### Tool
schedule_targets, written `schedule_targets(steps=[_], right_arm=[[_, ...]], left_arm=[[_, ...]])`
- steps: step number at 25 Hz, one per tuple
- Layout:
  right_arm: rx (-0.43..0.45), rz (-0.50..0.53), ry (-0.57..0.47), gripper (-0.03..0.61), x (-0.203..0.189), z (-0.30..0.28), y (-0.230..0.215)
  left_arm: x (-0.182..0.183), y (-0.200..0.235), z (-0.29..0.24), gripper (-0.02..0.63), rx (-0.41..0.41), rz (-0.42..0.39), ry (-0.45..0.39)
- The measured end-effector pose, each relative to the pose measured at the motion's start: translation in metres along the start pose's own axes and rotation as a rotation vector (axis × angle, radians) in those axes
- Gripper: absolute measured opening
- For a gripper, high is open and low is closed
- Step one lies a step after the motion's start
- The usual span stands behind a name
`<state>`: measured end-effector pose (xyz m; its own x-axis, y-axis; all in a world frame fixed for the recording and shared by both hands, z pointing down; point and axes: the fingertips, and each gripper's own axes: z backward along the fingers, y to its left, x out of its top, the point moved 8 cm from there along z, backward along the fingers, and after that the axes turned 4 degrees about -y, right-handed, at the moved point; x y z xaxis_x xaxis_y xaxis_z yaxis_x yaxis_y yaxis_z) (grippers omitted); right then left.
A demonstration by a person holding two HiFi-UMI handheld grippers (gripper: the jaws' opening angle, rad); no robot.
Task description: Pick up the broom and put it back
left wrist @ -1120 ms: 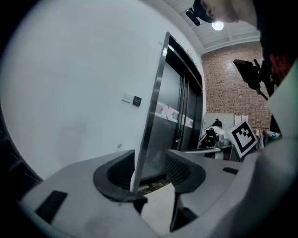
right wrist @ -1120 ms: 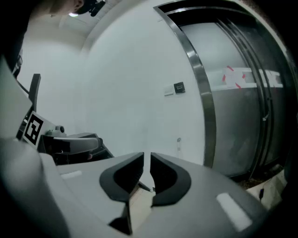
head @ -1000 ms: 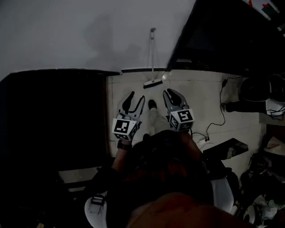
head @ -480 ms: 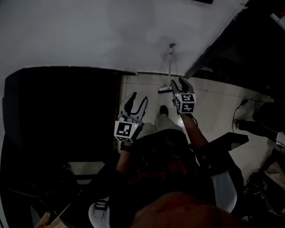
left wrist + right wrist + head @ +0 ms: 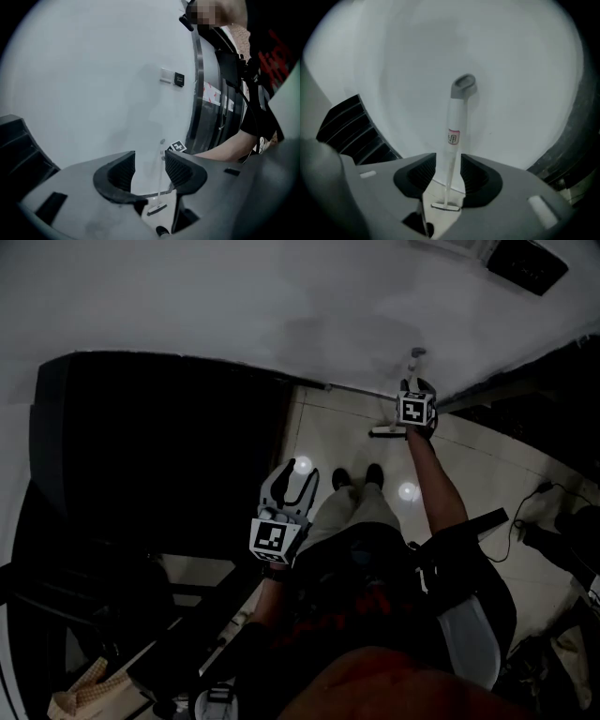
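The pale, long-handled plastic broom [image 5: 384, 431] stands on its head on the light tiled floor [image 5: 323, 432]. Its handle leans against the white wall [image 5: 234, 306], just ahead of the person's dark shoes [image 5: 343, 479].

In the head view the right gripper [image 5: 416, 388] is stretched out to the upper part of the handle and covers most of it. Only the grey top and the flat head show there, and whether the jaws touch the handle cannot be read. The right gripper view settles it: the right gripper [image 5: 449, 172] has just been opening its jaws and they stand wide. The broom [image 5: 452, 140] handle runs down through the gap with space on both sides, neither pad pressing it. That view alone shows the grey hanging loop [image 5: 464, 86] at the handle's top and a small white label [image 5: 453, 137] with a red edge below it.

The left gripper [image 5: 294, 479] hangs by the person's left leg, well apart from the broom. In its own view the left gripper [image 5: 149, 168] has its jaws spread with nothing in them. Far off through the gap, the broom [image 5: 162, 176] shows whole against the wall. The right gripper's black-and-white marker cube [image 5: 177, 146] and the person's bare forearm [image 5: 220, 151] reach to it. Only this view shows two small wall plates [image 5: 171, 76], one white and one dark, higher on the wall
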<state>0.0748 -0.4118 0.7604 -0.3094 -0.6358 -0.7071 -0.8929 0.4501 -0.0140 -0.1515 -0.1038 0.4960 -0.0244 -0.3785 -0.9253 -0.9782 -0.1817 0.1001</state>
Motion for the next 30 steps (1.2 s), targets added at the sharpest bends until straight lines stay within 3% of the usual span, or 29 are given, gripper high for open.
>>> schedule_targets(steps=[5,7,8,13,23,30], right_arm=[[-0.052,0.0,0.021,0.163,0.011,-0.058,-0.005],[-0.048,0.001,0.016,0.113,0.011,-0.068,-0.005],[-0.041,0.003,0.008,0.081,0.013,-0.07,-0.005],[-0.006,0.03,-0.034,0.077,0.008,-0.05,0.008],[-0.022,-0.042,-0.111,0.075,-0.045,0.075,0.029],[-0.031,-0.054,-0.314,0.076,-0.029,0.217,0.066]], left_arm=[[-0.021,0.008,0.011,0.192,0.02,-0.001,0.068],[-0.025,0.005,0.011,0.196,0.022,0.002,0.084],[-0.025,0.003,0.01,0.196,0.02,0.002,0.087],[-0.018,-0.004,-0.004,0.199,-0.011,-0.014,0.082],[-0.004,-0.019,-0.02,0.202,-0.143,-0.069,0.028],[0.002,-0.017,0.013,0.202,-0.226,-0.074,-0.092]])
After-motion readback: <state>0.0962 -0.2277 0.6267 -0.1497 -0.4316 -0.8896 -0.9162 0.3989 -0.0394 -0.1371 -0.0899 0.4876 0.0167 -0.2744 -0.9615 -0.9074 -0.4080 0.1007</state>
